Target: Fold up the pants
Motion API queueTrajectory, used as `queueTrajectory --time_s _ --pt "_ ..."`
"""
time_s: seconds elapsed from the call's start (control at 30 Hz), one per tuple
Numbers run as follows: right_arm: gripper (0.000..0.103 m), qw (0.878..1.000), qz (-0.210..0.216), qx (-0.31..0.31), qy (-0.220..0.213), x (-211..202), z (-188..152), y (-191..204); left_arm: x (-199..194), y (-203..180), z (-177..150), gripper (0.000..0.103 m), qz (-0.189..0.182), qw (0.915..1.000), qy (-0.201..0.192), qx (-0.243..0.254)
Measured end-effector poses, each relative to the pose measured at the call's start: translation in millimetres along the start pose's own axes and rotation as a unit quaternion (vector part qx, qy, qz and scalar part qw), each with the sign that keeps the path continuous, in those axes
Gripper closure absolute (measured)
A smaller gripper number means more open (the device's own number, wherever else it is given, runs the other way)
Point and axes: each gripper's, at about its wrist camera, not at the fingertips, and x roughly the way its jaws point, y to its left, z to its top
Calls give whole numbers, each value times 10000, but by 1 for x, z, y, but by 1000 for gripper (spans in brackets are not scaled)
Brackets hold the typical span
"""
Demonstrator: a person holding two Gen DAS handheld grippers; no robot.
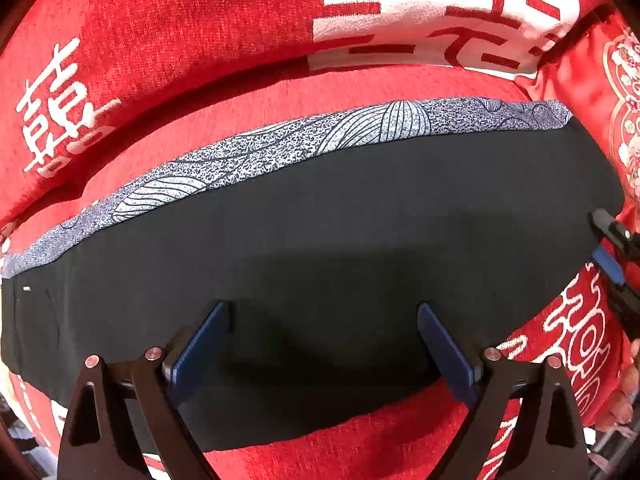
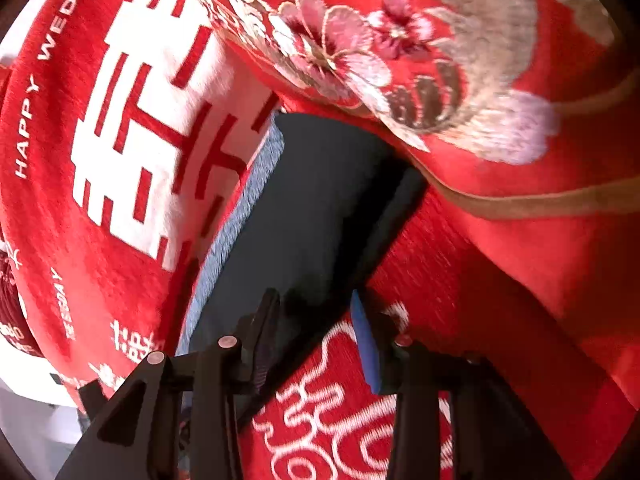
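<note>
The pants (image 1: 340,208) lie flat along a red sofa seat (image 1: 256,100), black cloth on top with a grey-white leaf-patterned strip (image 1: 280,148) along the far edge. My left gripper (image 1: 323,312) hangs over the near half of the black cloth, jaws wide open with nothing between them. In the right wrist view the pants (image 2: 320,208) run away from me, their end by a pillow. My right gripper (image 2: 316,304) stands open at the pants' near right edge, one finger over black cloth and the blue pad (image 2: 366,344) over red fabric. It also shows as the right gripper (image 1: 604,240) at the pants' right end.
A red backrest cover with large white characters (image 1: 432,4) rises behind the seat. A red embroidered pillow (image 2: 440,60) sits against the pants' right end. Red cloth with white curly lettering (image 2: 328,408) covers the seat front. A person's hand (image 1: 624,392) shows at the right edge.
</note>
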Motion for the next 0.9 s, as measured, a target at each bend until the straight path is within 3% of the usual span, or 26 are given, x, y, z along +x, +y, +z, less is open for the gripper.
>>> queueTrajectory --time_s 0.1,0.2,0.23,0.27,0.3,0.33,0.43,0.53,0.57,0.63,0.9 --pt "60 9995 57 114 -289 2 1 1 0 0 0 7 -23 10000 -16 13" --pt "58 9994 21 255 -240 10 8 8 -1 2 1 7 -64 10000 15 15" --pt "60 9994 -74 306 -146 13 11 10 -4 3 4 9 -73 10000 46 -10" --pt "76 9991 -248 332 -44 15 14 13 -10 4 5 22 -101 9999 19 -55" --pt "84 9989 -347 317 70 16 17 16 -17 5 9 27 -203 9997 -55 -118" --pt "86 9992 -314 223 82 13 19 20 -22 4 12 28 -302 9994 -102 -148" --pt "89 9988 -298 -385 81 3 22 43 -32 -7 27 28 -497 9978 -398 -181" --pt "89 9954 -252 -918 52 -7 22 69 -12 -27 31 28 -710 9973 -194 -22" --pt "89 9935 -271 -1108 36 -9 21 79 0 -35 27 28 -733 9973 -25 52" --pt "90 9901 -278 -1372 70 -10 19 93 4 -44 18 27 -567 9978 -262 219" --pt "90 9638 -471 -2624 58 -13 -5 156 -1 -35 10 27 -878 9946 -466 293"
